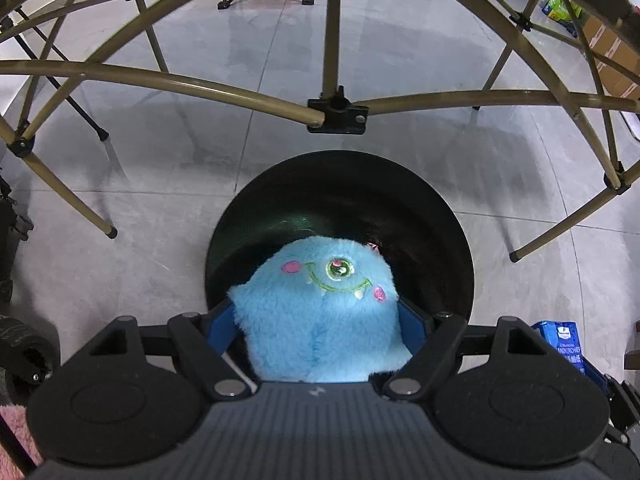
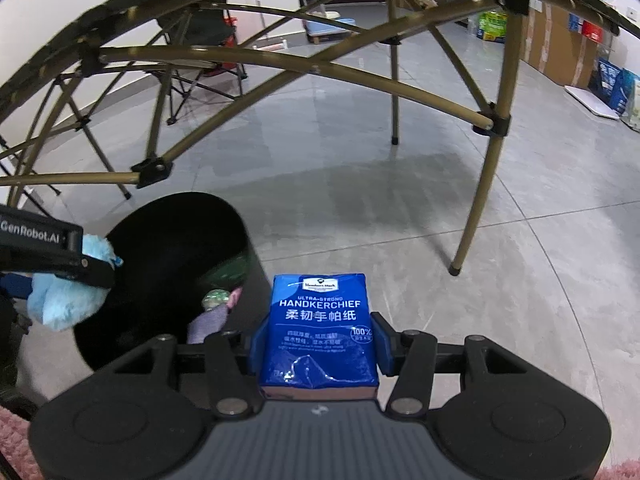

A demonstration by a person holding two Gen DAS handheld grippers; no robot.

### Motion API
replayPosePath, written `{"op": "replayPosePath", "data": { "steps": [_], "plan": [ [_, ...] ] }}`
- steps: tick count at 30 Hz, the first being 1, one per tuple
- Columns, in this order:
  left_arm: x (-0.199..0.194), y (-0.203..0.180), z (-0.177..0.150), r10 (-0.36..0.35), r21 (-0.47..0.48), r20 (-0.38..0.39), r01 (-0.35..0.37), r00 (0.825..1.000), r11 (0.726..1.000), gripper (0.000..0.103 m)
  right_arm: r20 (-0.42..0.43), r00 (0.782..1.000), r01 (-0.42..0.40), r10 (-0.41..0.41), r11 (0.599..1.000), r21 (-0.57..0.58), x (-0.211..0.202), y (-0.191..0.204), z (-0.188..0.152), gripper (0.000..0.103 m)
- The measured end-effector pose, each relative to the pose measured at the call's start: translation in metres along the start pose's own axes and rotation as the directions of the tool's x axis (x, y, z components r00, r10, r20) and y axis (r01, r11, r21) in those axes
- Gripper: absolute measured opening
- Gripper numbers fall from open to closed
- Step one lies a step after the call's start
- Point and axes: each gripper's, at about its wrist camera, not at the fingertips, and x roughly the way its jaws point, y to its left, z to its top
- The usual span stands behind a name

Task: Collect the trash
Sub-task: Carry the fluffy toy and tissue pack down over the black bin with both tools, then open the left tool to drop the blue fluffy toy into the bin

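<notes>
Left gripper (image 1: 320, 320) clamps a blue plush monster (image 1: 320, 312) just above the black bin (image 1: 448, 216); right gripper (image 2: 318, 344) grips a handkerchief pack (image 2: 320, 328), the bin down-left. I would centre each over the mouth, then let go.

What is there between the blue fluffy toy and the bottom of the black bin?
Only air shows in the left wrist view: the blue fluffy toy, clamped in the left gripper, hangs above the black bin.
</notes>
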Motion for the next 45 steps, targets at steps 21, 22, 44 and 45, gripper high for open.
{"op": "replayPosePath", "data": {
  "steps": [21,22,44,45],
  "plan": [
    [-0.002,0.003,0.001,0.056,0.023,0.04,-0.057,0.998,0.998,0.103,0.011,1.0,0.001,-0.001,1.0,-0.005,0.003,0.0,0.004,0.05],
    [-0.003,0.005,0.001,0.055,0.021,0.043,-0.056,0.998,0.998,0.103,0.012,1.0,-0.001,0.001,1.0,-0.009,0.003,0.002,0.004,0.05],
    [-0.033,0.08,-0.002,0.087,-0.051,0.155,-0.08,0.984,0.995,0.103,0.041,0.995,-0.085,0.093,0.982,-0.168,-0.001,0.088,0.026,0.05],
    [-0.034,0.084,-0.002,0.091,-0.057,0.159,-0.083,0.983,0.995,0.103,0.038,0.995,-0.089,0.097,0.981,-0.173,0.0,0.093,0.027,0.05]
  ]
}}
